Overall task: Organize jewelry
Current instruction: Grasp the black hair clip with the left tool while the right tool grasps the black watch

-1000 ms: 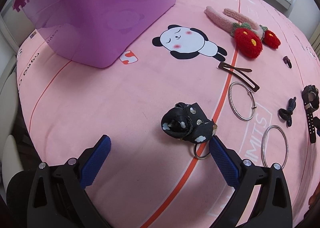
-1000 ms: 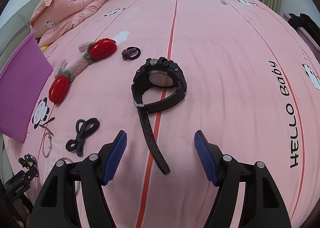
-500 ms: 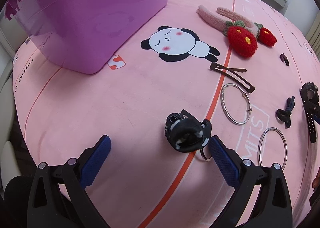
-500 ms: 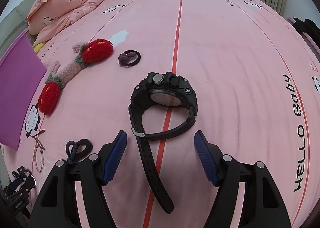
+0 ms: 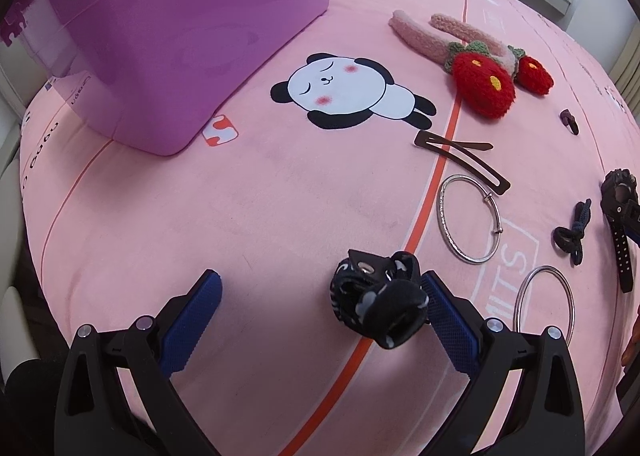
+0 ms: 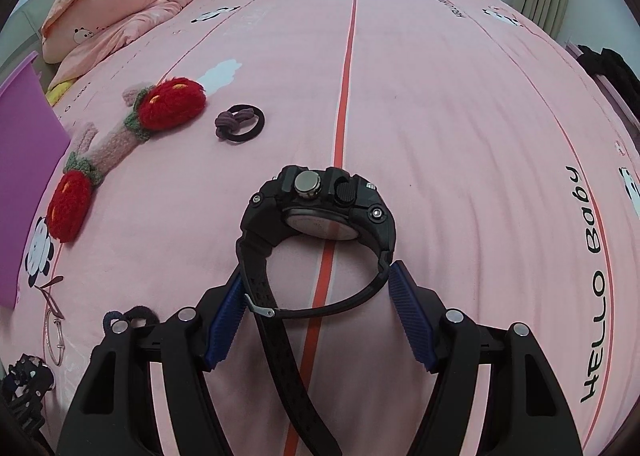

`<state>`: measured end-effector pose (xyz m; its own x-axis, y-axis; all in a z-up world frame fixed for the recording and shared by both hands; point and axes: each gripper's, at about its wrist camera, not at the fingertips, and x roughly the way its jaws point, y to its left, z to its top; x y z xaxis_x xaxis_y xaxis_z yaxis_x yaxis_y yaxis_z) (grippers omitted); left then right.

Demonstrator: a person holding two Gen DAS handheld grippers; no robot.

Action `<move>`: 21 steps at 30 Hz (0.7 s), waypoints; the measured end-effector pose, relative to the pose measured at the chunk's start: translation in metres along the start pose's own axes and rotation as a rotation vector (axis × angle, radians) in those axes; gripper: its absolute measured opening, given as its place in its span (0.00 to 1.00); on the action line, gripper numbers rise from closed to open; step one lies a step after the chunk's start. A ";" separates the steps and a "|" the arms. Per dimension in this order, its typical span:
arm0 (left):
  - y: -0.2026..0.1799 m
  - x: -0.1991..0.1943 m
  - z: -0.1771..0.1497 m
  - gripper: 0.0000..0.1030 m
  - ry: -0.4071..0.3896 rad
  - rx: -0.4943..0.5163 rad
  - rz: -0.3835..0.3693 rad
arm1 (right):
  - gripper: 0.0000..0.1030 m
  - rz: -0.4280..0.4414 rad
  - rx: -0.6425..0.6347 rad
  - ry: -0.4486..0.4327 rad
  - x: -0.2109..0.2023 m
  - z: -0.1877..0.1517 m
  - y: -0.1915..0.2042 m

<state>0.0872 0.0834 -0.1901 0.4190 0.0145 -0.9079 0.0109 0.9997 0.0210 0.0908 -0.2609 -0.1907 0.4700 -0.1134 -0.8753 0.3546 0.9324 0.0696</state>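
In the right wrist view a black sports watch (image 6: pixel 320 211) lies on the pink bedsheet (image 6: pixel 460 115). My right gripper (image 6: pixel 318 316) is open, its blue pads (image 6: pixel 412 320) flanking the watch's strap loop; the loose strap end runs down between the fingers. In the left wrist view my left gripper (image 5: pixel 320 320) is open over the sheet. A black strap with white cloud print (image 5: pixel 380 304) lies curled against its right-hand pad (image 5: pixel 452 328), with nothing pressing on it from the other side. The watch (image 5: pixel 618 207) also shows at the far right.
A purple box (image 5: pixel 180 35) stands at the back left. Two silver bangles (image 5: pixel 470 219) (image 5: pixel 544 304), a brown hair clip (image 5: pixel 460 159), a dark hair tie (image 5: pixel 572 236), a strawberry knit band (image 5: pixel 484 83) and a purple hair tie (image 6: pixel 240 123) lie around. A folded quilt (image 6: pixel 120 11) sits far back.
My right gripper has moved forward until its fingers flank the watch's strap. In the left wrist view the cloud-print strap has rolled over and curled up against the right-hand pad.
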 end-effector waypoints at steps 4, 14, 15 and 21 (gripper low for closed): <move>-0.005 0.003 0.003 0.95 -0.017 0.005 0.013 | 0.70 -0.002 0.013 0.000 0.005 0.003 -0.002; -0.008 0.009 0.010 0.95 -0.045 -0.002 0.017 | 0.77 -0.059 -0.008 -0.005 0.019 0.013 0.006; -0.008 0.009 0.011 0.95 -0.045 -0.005 0.018 | 0.77 -0.066 -0.016 -0.011 0.019 0.013 0.008; -0.010 0.008 0.010 0.95 -0.046 -0.004 0.021 | 0.77 -0.076 -0.026 -0.040 0.015 0.004 0.010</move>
<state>0.0995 0.0737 -0.1938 0.4602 0.0344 -0.8872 -0.0019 0.9993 0.0378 0.1048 -0.2549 -0.2015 0.4744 -0.1977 -0.8578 0.3700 0.9290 -0.0095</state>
